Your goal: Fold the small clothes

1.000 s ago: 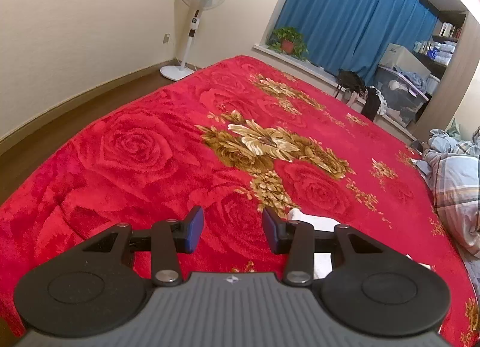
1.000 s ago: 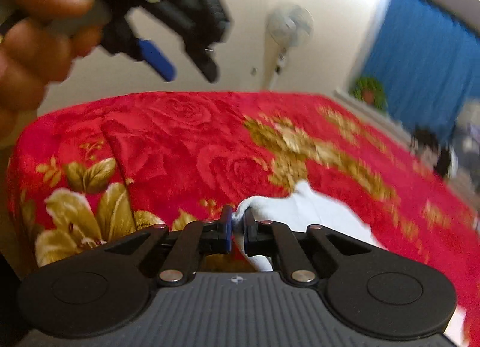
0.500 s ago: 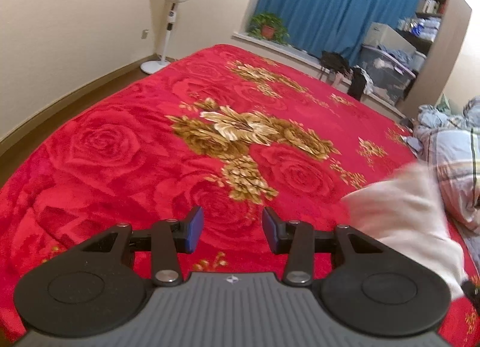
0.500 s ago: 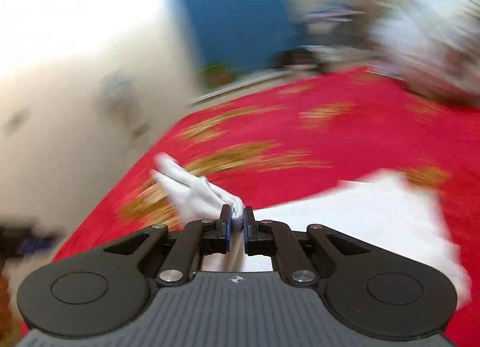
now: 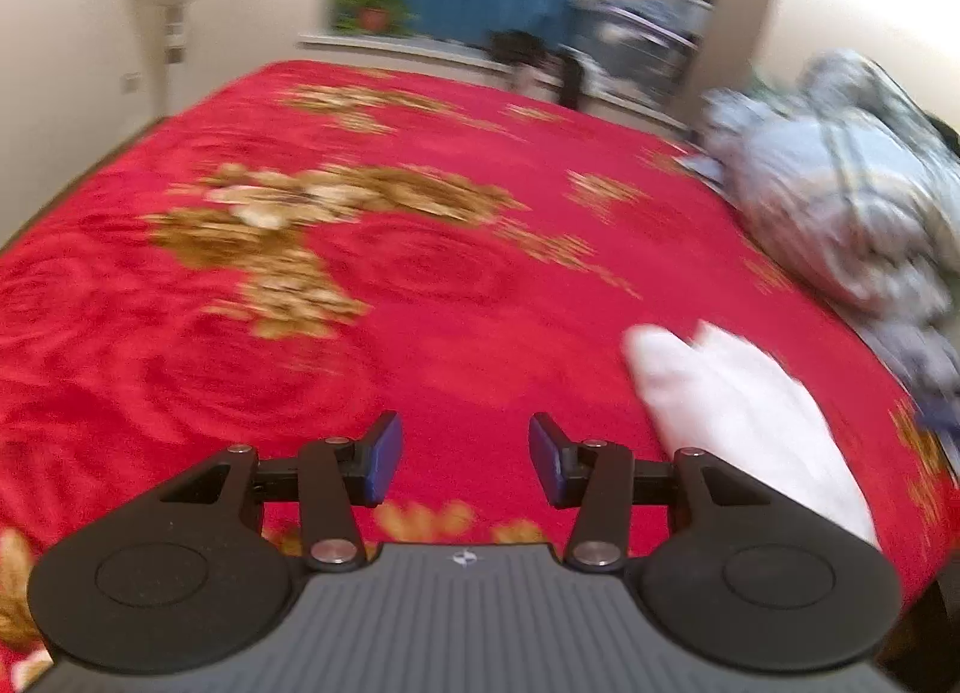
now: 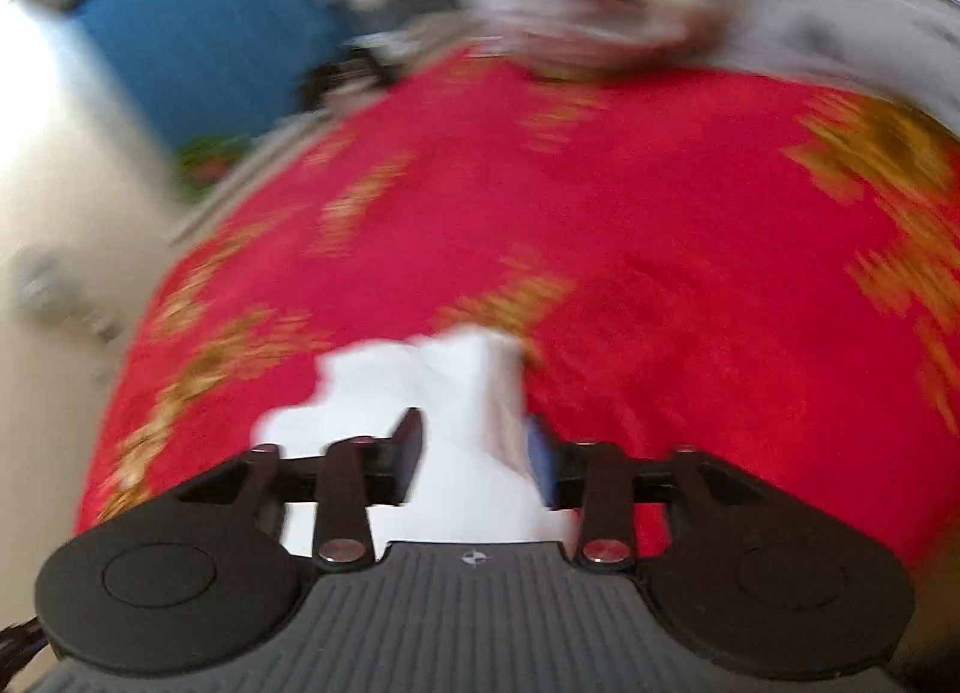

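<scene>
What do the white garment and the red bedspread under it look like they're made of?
White garment: soft, matte knit, probably cotton; it lies limp in rounded folds, though blur hides the weave. Red bedspread: plush, fleece-like blanket with a slight sheen, printed with roses and gold flowers; the pile look is likely, not certain.

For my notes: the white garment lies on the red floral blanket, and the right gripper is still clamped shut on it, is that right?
Not quite. The white garment does lie on the red floral blanket, but the right gripper is not clamped: its jaws have just been opening and stand apart with the cloth loose between them, as the right wrist view shows.
</scene>
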Demonstrator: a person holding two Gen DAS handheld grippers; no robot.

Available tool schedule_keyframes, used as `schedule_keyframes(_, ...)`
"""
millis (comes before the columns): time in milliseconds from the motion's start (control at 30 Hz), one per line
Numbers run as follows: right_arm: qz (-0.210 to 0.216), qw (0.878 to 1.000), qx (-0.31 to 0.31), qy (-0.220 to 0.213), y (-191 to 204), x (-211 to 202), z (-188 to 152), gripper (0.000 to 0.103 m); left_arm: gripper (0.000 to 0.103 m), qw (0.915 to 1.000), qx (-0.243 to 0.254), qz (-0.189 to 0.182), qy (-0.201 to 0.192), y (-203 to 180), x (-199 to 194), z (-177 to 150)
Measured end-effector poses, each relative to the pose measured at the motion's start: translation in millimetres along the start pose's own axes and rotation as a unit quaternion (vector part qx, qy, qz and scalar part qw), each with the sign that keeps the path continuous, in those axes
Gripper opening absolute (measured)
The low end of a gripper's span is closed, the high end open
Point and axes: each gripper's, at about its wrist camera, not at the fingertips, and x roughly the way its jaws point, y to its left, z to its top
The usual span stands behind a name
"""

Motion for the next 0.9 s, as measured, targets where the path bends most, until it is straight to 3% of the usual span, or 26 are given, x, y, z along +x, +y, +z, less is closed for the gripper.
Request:
schedule_keyframes(67, 0.018, 0.999, -0.03, 0.023, -2, 19, 22, 0.051, 0.052, 0.9993, 0.03, -0.017, 0.012, -24, 6, -10)
schedule_keyframes(200, 0.018, 0.996, -0.045, 0.078, -17, 77, 45, 0.051, 0.051, 0.9968, 0.034, -0.063, 0.035, -70, 14, -23)
schedule_keyframes(300, 0.022, 0.995, -0.017, 0.099, -24, 113, 42, 0.051, 0.049, 0.9935, 0.038, -0.094, 0.051, -108, 25, -37)
schedule_keyframes(333, 0.004, 0.994, -0.009, 0.113, -27, 123, 40, 0.051, 0.047, 0.992, 0.038, -0.105, 0.06, -122, 30, -43)
schedule_keyframes(367, -0.014, 0.992, 0.007, 0.122, -28, 134, 42, 0.051, 0.047, 0.9911, 0.036, -0.109, 0.067, -132, 34, -47)
schedule_keyframes(500, -0.003, 0.99, 0.046, 0.137, -37, 151, 40, 0.051, 0.045, 0.9903, 0.033, -0.11, 0.078, -165, 54, -60)
schedule_keyframes(567, 0.005, 0.989, 0.049, 0.143, -33, 154, 39, 0.051, 0.031, 0.9909, 0.031, -0.1, 0.085, -173, 66, -64)
schedule_keyframes(633, 0.007, 0.988, 0.04, 0.146, -28, 158, 38, 0.05, 0.002, 0.992, 0.038, -0.079, 0.091, -177, 73, -68)
schedule_keyframes(667, 0.006, 0.989, 0.036, 0.145, -26, 159, 38, 0.043, 0.0, 0.9915, 0.04, -0.075, 0.098, -175, 74, -70)
schedule_keyframes(733, 0.0, 0.99, 0.035, 0.136, -25, 157, 40, 0.011, 0.0, 0.9906, 0.04, -0.088, 0.097, -170, 66, -74)
schedule_keyframes(767, -0.002, 0.991, 0.039, 0.125, -27, 155, 43, 0.003, 0.0, 0.9899, 0.047, -0.093, 0.096, -168, 59, -77)
schedule_keyframes(900, 0.026, 0.997, 0.047, 0.064, -30, 133, 58, 0.003, 0.0, 0.9876, 0.073, -0.094, 0.102, -161, 46, -90)
